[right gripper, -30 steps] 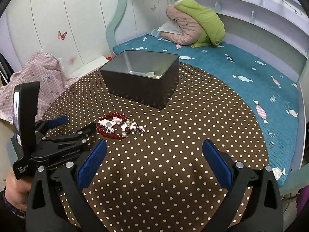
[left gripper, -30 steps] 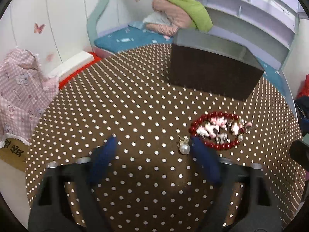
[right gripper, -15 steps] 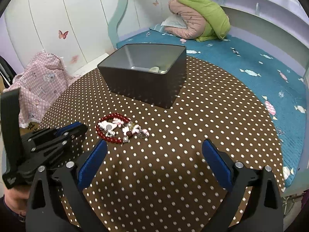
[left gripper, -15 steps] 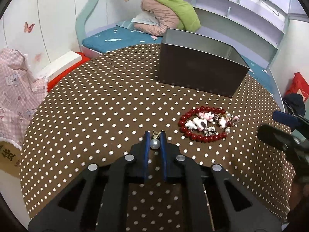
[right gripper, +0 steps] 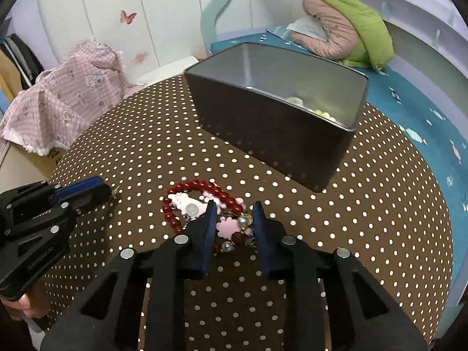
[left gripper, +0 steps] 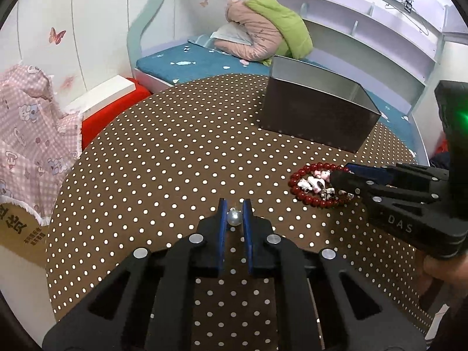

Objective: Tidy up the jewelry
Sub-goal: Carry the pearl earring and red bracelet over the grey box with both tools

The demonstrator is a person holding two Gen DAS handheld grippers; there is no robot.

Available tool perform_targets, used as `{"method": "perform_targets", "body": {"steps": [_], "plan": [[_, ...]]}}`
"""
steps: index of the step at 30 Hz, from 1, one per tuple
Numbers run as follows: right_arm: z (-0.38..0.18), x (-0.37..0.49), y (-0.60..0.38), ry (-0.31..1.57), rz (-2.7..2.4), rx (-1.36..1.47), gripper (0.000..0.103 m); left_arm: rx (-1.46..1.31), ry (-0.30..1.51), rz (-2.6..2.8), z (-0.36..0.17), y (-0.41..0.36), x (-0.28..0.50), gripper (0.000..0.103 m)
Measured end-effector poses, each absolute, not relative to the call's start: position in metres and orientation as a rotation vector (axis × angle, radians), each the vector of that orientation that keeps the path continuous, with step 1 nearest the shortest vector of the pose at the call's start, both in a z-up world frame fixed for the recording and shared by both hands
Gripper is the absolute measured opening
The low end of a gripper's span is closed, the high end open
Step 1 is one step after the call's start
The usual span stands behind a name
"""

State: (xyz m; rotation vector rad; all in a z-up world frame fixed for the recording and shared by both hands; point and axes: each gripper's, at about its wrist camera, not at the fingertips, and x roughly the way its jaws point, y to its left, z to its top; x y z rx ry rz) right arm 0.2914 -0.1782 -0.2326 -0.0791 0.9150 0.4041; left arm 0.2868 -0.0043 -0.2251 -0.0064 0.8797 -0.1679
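My left gripper point(left gripper: 234, 204) is shut on a pearl earring point(left gripper: 234, 218), held just above the polka-dot table point(left gripper: 163, 158). It also shows at the left of the right wrist view point(right gripper: 108, 191). A red bead bracelet point(right gripper: 201, 185) lies on the table around a pile of pink charms point(right gripper: 229, 224) and small pearls. My right gripper point(right gripper: 234, 209) sits low over this pile, its jaws narrowed around a pink charm and pearl pieces. It reaches over the bracelet point(left gripper: 310, 199) in the left wrist view point(left gripper: 340, 175). A dark metal tin point(right gripper: 272, 134) stands open behind, with pale items inside.
A pink checked cloth point(left gripper: 26, 134) hangs at the table's left edge over a cardboard box. A bed point(left gripper: 190, 61) with a pink and green quilt point(left gripper: 263, 29) lies beyond the table. Shelves point(left gripper: 365, 29) run along the back wall.
My left gripper closed on the pearl earring and lifted it slightly. My right gripper moved down and left onto the jewelry pile, and its jaws narrowed from wide open.
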Motion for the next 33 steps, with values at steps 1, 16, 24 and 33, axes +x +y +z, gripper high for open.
{"method": "perform_targets", "body": {"steps": [1, 16, 24, 33], "plan": [[-0.231, 0.289, -0.179, 0.906, 0.405, -0.080, 0.015, -0.008, 0.882, -0.168, -0.226, -0.003, 0.287, 0.011], [-0.196, 0.269, -0.197, 0.823, 0.494, 0.029, 0.006, -0.015, 0.869, -0.174, -0.221, -0.011, 0.282, 0.011], [-0.149, 0.258, -0.202, 0.731, 0.515, 0.021, 0.006, -0.014, 0.799, -0.180, -0.186, -0.008, 0.277, 0.011], [-0.102, 0.257, -0.207, 0.625, 0.487, -0.010, 0.006, -0.001, 0.692, -0.206, -0.130, -0.011, 0.286, 0.011]]}}
